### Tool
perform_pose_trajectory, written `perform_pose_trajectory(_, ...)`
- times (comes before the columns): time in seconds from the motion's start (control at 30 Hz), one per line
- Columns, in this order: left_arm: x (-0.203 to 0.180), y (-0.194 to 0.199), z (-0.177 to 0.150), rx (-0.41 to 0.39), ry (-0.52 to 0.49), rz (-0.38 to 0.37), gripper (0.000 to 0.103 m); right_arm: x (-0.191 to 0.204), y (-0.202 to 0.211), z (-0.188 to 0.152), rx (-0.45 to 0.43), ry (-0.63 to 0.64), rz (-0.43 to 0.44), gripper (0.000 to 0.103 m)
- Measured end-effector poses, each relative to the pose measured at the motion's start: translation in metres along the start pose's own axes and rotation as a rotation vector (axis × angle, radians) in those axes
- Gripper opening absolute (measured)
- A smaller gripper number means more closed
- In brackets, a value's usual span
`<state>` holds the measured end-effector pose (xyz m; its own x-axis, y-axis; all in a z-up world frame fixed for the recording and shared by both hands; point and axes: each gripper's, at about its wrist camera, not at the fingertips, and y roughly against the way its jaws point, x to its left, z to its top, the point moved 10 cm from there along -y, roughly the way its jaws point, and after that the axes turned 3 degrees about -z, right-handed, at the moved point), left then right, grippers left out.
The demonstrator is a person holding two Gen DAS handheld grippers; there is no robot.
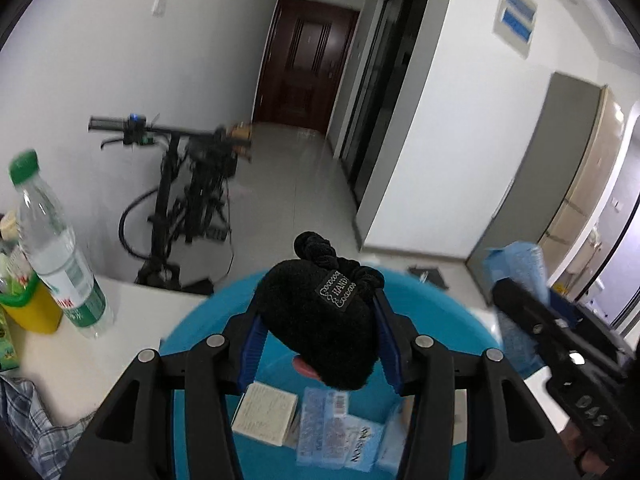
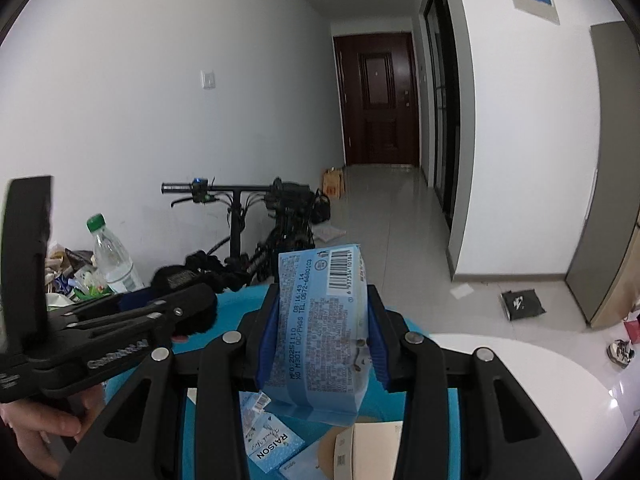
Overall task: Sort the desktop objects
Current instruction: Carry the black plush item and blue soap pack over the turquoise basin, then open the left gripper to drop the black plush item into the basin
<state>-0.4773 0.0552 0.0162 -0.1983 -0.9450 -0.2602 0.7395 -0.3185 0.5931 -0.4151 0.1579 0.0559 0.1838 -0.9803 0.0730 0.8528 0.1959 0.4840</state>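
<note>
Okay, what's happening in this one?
A person is sorting desk clutter into a blue basin. The left tongs grip a black fuzzy hair tie above it; the right tongs clamp a blue tissue pack. More tissue packs and a small box already lie inside.

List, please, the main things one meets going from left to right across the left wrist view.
yellow cup → water bottle → bicycle → black fluffy item held in the left gripper over the blue basin → right gripper with its blue packet
</note>
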Motion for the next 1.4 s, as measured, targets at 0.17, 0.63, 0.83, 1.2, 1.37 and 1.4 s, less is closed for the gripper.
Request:
perform_pose_trajectory(0.17,0.011,-0.028,-0.021,0.114,0.024,0.028,0.052,-0.009,-0.017,-0.012,0.079,-0.025,0.01,0.038)
perform_pose_trajectory(0.63,0.005,-0.065,-0.072,0.336,0.066,-0.022,0.052,-0.006,-0.03,-0.03,0.152,-0.021,0.018,0.038)
perform_pose_trajectory(0.83,0.002,-0.064,-0.073,0.345,0.06,-0.024,0.052,-0.005,-0.03,-0.031,0.152,-0.019,0.018,0.038)
perform_pose_trajectory(1.2,0.008,-0.042,-0.054,0.25,-0.015,0.128,0.077,-0.005,-0.032,-0.036,0.169,-0.013,0.002,0.038)
perform_pose_trajectory(1.37,0.012,-0.031,-0.041,0.195,-0.061,0.195,0.085,-0.003,-0.04,-0.044,0.21,-0.006,0.006,0.038)
perform_pose_trajectory(1.4,0.012,-0.029,-0.039,0.191,-0.062,0.198,0.085,-0.003,-0.041,-0.045,0.215,-0.005,0.007,0.038)
